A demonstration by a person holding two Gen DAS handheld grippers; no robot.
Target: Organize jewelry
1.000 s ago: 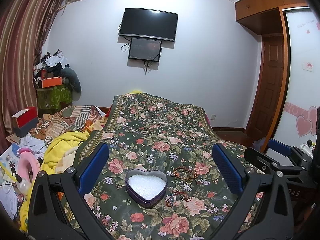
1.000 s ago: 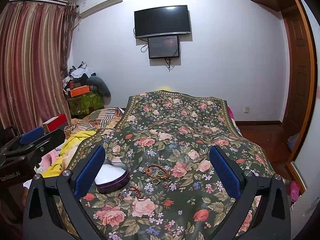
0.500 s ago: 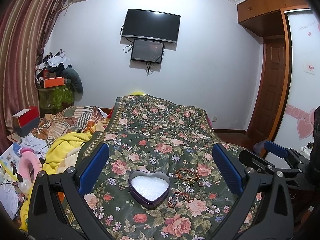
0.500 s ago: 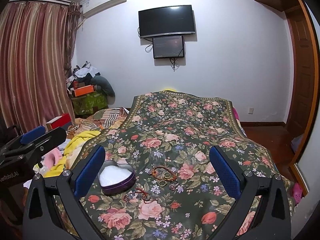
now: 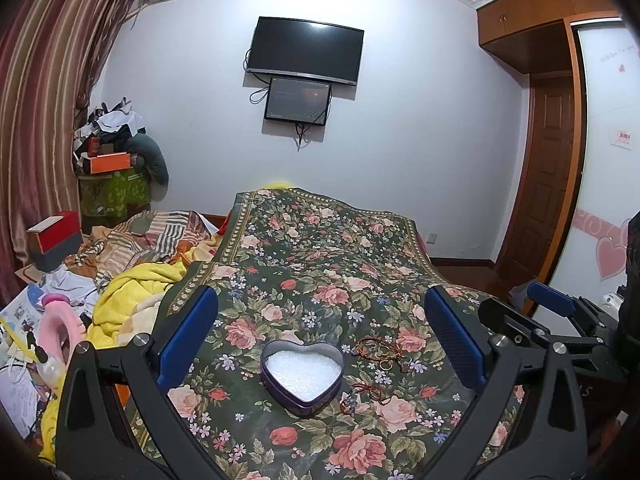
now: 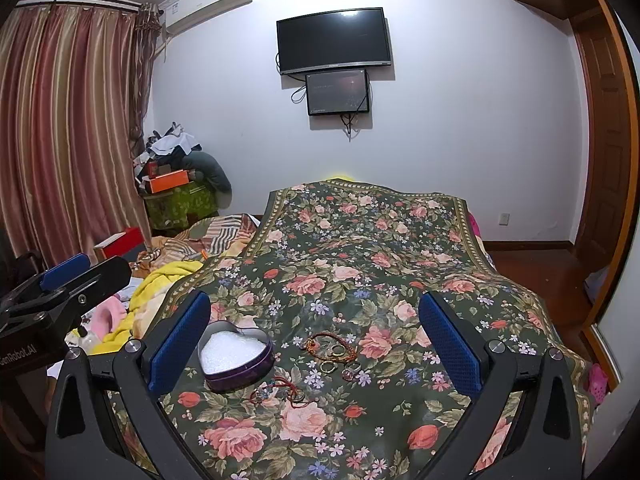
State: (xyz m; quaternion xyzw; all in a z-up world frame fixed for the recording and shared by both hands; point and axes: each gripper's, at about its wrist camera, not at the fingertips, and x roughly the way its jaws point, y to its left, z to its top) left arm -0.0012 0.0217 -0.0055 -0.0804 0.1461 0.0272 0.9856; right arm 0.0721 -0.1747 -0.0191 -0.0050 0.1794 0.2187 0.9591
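Note:
A purple heart-shaped tin (image 5: 302, 376) (image 6: 236, 360) with a white lining sits open on the floral cloth (image 5: 320, 280) (image 6: 360, 272). To its right lie a red cord bracelet with gold rings (image 5: 378, 352) (image 6: 332, 350). A second red cord piece (image 5: 362, 396) (image 6: 282, 392) lies in front of the tin. My left gripper (image 5: 320, 344) is open and empty, above and behind the tin. My right gripper (image 6: 316, 344) is open and empty, above the jewelry. Each gripper shows at the edge of the other's view.
The cloth covers a bed that runs to the far wall with a TV (image 5: 305, 50). Rumpled yellow and striped bedding (image 5: 132, 280) and clutter lie left. A wooden door (image 5: 548, 176) and floor are right.
Both views have tilted and pulled back slightly: the tin and jewelry sit a little lower in the left view and the tin further right in the right view. Both grippers stay open.

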